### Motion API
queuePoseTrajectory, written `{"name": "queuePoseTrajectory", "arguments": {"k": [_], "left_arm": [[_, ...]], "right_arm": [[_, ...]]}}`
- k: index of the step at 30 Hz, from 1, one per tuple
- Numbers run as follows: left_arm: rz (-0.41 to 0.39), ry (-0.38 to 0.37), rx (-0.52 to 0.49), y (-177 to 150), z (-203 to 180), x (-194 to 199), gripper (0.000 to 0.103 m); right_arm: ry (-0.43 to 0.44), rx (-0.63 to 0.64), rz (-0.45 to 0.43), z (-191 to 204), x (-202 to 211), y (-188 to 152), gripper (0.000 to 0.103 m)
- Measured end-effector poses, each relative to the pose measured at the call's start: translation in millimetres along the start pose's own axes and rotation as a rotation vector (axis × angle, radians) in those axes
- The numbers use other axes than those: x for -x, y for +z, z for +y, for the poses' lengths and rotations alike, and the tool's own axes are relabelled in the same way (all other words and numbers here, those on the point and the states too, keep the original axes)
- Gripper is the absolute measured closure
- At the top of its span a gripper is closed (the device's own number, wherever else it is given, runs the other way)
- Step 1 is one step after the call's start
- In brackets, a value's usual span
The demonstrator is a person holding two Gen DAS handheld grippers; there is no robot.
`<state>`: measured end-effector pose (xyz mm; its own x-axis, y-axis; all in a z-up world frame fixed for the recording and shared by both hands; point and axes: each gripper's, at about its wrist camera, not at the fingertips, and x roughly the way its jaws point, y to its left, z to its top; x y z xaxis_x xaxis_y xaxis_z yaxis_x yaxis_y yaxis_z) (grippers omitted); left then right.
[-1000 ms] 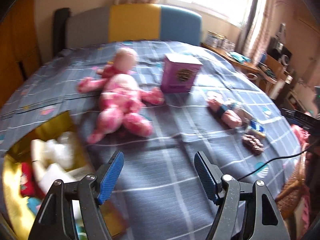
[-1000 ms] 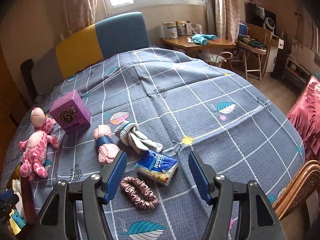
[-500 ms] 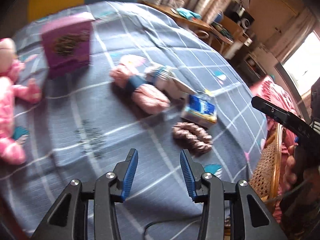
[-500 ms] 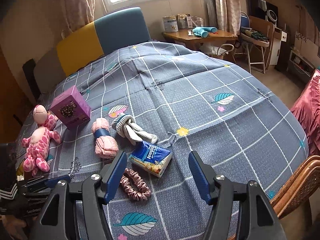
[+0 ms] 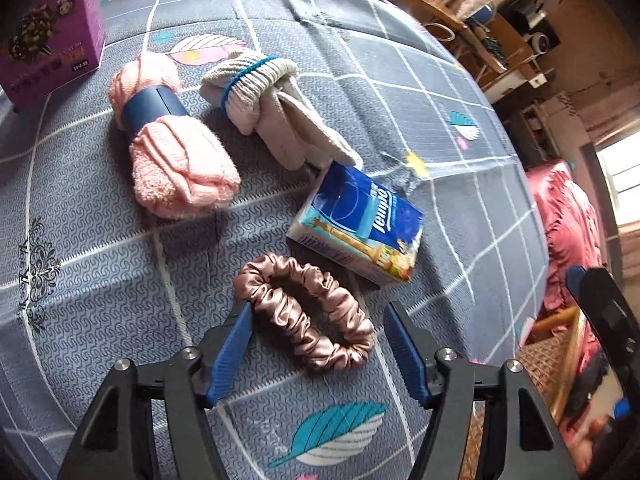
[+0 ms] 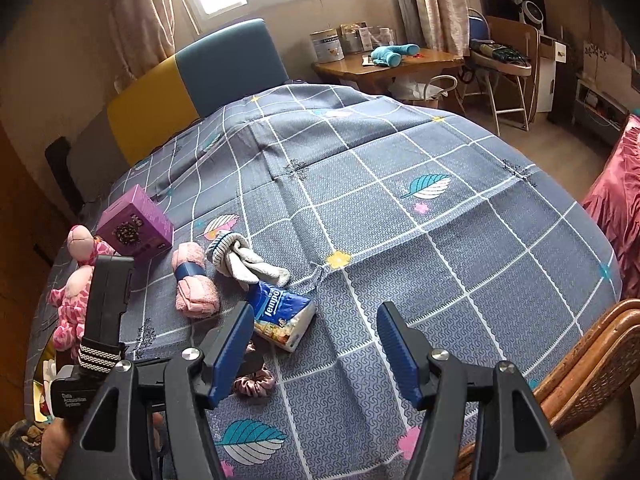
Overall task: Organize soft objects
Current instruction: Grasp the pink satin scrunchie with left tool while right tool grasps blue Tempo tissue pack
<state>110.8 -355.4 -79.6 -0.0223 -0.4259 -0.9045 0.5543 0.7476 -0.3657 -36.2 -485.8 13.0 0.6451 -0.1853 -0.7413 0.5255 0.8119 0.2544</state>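
My left gripper [image 5: 318,344] hangs over the pink satin scrunchie [image 5: 304,312], steeply tilted, its jaws just reopened and parted to either side of the loop; the blue pads [image 5: 232,354] touch nothing and nothing is grasped. The scrunchie lies flat on the grey checked bedspread [image 5: 100,272], just beside the blue tissue pack [image 5: 360,224], with the pink towel roll [image 5: 172,148] and the cream knit socks [image 5: 272,108] further off and the purple box [image 5: 48,36] at the far corner. My right gripper [image 6: 316,346] is likewise released and empty, held above bare bedspread. Risks as I judge them: the satin is slick and thin, so pads closing too high may slide off; closing too low may pinch a fold of bedspread with it and drag the neighbours; drifting toward the far side may catch the pack's near corner. The right gripper's frame [image 5: 604,320] stands close by, so a hasty lift may knock it.
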Motion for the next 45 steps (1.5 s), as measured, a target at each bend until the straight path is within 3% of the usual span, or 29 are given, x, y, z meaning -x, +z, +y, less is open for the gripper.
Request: {"name": "queuePoseTrajectory", "arguments": {"k": [1, 2, 3, 6, 11, 15, 22, 25, 27, 32, 36, 40, 42, 43, 45], "left_arm": [[0.004, 0.011, 0.007, 1, -2, -3, 0.039], [0.004, 0.012, 0.005, 0, -3, -5, 0.058], [-0.009, 0.029, -0.009, -1, -6, -5, 0.083], [-0.026, 0.053, -0.081, -5, -15, -6, 0.093], [-0.074, 0.022, -0.202, -24, -6, 15, 0.094], [-0.081, 0.046, -0.243, -41, 23, 37, 0.094], [-0.033, 0.104, -0.223, -57, 93, 56, 0.092], [-0.044, 0.106, -0.15, -55, 119, 63, 0.077], [-0.052, 0.074, -0.092, -55, 131, 66, 0.058], [-0.095, 0.044, -0.02, -59, 143, 75, 0.049], [-0.135, 0.076, -0.07, -66, 119, 75, 0.044], [-0.15, 0.166, -0.153, -71, 99, 62, 0.049], [-0.142, 0.197, -0.183, -74, 96, 55, 0.077], [-0.153, 0.22, -0.201, -76, 96, 54, 0.083], [-0.173, 0.224, -0.213, -79, 95, 55, 0.084]], "right_arm": [[0.001, -0.006, 0.002, -2, -1, -1, 0.038], [0.002, -0.011, 0.004, -5, -2, -1, 0.038], [0.005, -0.016, 0.008, -6, -4, -2, 0.038], [0.017, -0.016, 0.018, -9, -6, -4, 0.038], [0.037, 0.016, 0.023, -6, -6, -4, 0.038], [0.057, 0.055, 0.049, 2, -9, -2, 0.038], [0.102, 0.291, 0.228, 41, -49, 10, 0.036], [0.09, 0.438, 0.321, 63, -77, 13, 0.032], [0.051, 0.541, 0.372, 77, -95, 12, 0.029], [-0.033, 0.746, 0.466, 100, -129, 4, 0.026], [-0.074, 0.784, 0.503, 101, -151, 4, 0.026], [-0.105, 0.756, 0.523, 92, -168, 1, 0.032], [-0.07, 0.722, 0.513, 91, -163, 2, 0.042], [-0.055, 0.72, 0.486, 93, -156, 3, 0.043], [-0.035, 0.737, 0.436, 103, -139, 2, 0.044]]}}
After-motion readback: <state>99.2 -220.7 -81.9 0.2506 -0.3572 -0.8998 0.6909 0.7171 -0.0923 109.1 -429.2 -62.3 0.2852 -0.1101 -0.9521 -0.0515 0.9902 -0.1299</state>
